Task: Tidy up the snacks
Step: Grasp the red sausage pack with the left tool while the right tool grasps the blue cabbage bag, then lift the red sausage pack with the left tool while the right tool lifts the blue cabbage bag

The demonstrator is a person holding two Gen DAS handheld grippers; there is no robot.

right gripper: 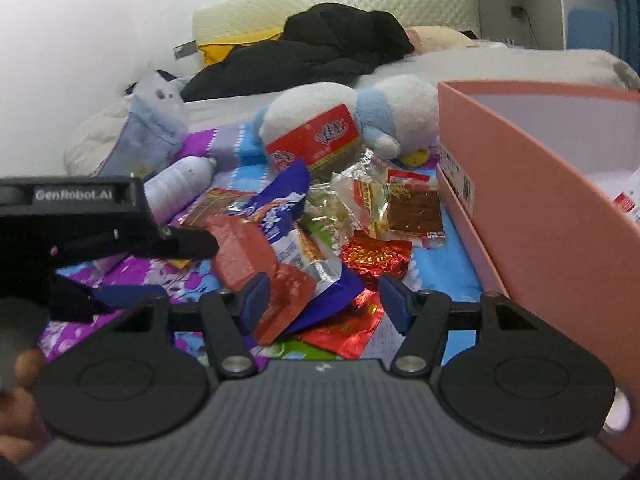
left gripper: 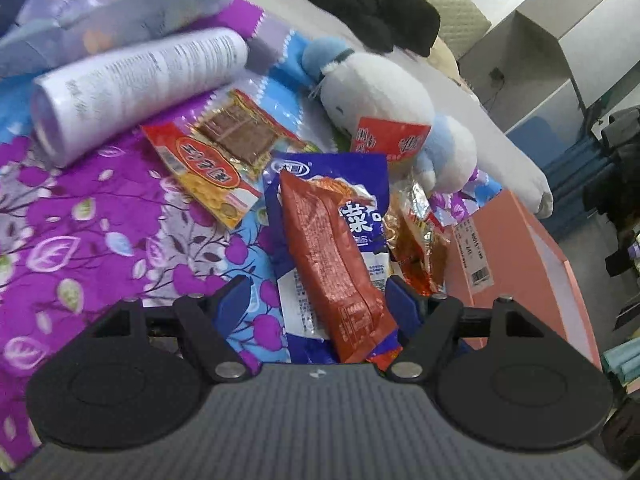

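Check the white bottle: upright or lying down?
Lying down. The white bottle rests on its side on the floral sheet, beside the snack packets.

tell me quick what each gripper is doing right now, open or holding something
left gripper: open, jaws either side of the red snack packet, not pressing it.
right gripper: open over the snack pile, holding nothing.
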